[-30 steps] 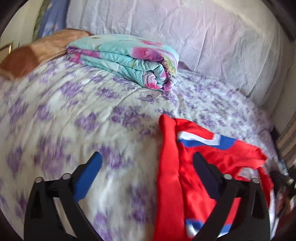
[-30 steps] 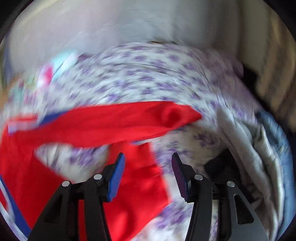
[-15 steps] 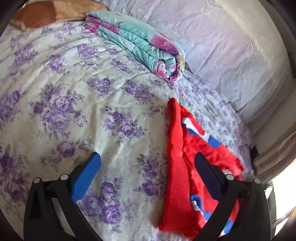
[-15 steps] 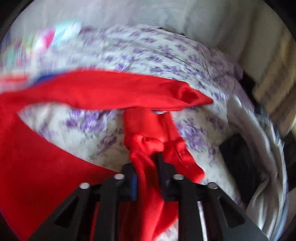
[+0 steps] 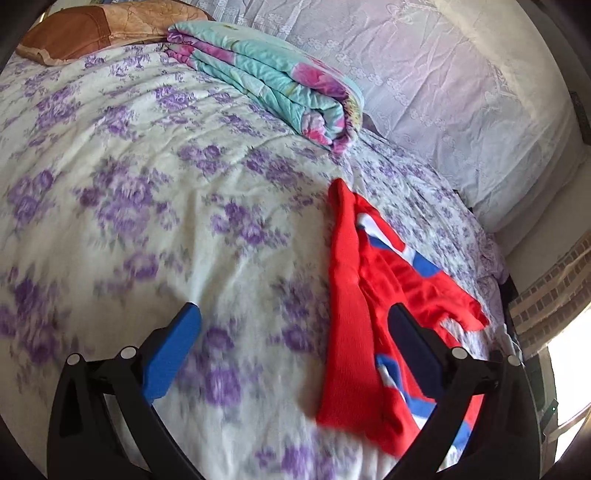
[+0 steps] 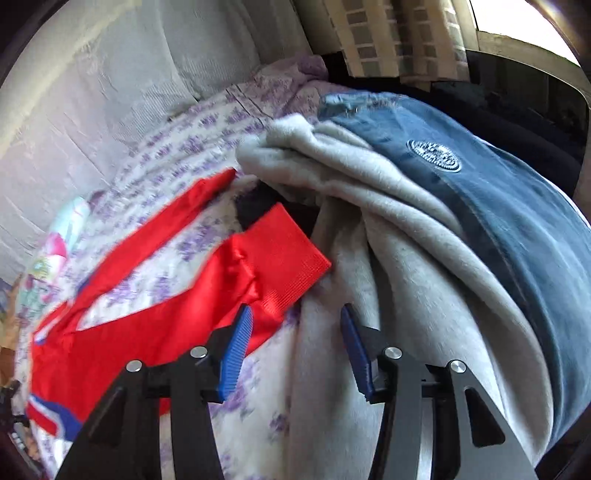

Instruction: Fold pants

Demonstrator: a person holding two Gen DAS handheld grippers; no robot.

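Red pants (image 5: 354, 317) with blue and white stripes lie on the floral bedspread (image 5: 155, 206), legs stretching away from the waistband. My left gripper (image 5: 295, 347) hovers open above the sheet, its right finger over the red cloth and nothing between the pads. In the right wrist view one red leg (image 6: 155, 314) lies straight, ending in a ribbed cuff (image 6: 291, 262) that rests against a grey blanket. My right gripper (image 6: 295, 350) is just behind that cuff; its jaws are opening, and the gap between them shows only sheet and blanket.
A folded teal floral quilt (image 5: 280, 85) and a brown pillow (image 5: 96, 29) lie toward the head of the bed, with white pillows (image 5: 461, 92) behind. A grey blanket (image 6: 399, 258) and a blue garment (image 6: 498, 206) are piled beside the pant cuff. A curtain (image 6: 391, 37) hangs at the bed's edge.
My right gripper shut on the red pant leg, dragged it sideways toward the grey blanket, then let go of it. The left gripper drifted slightly lower and stayed open.
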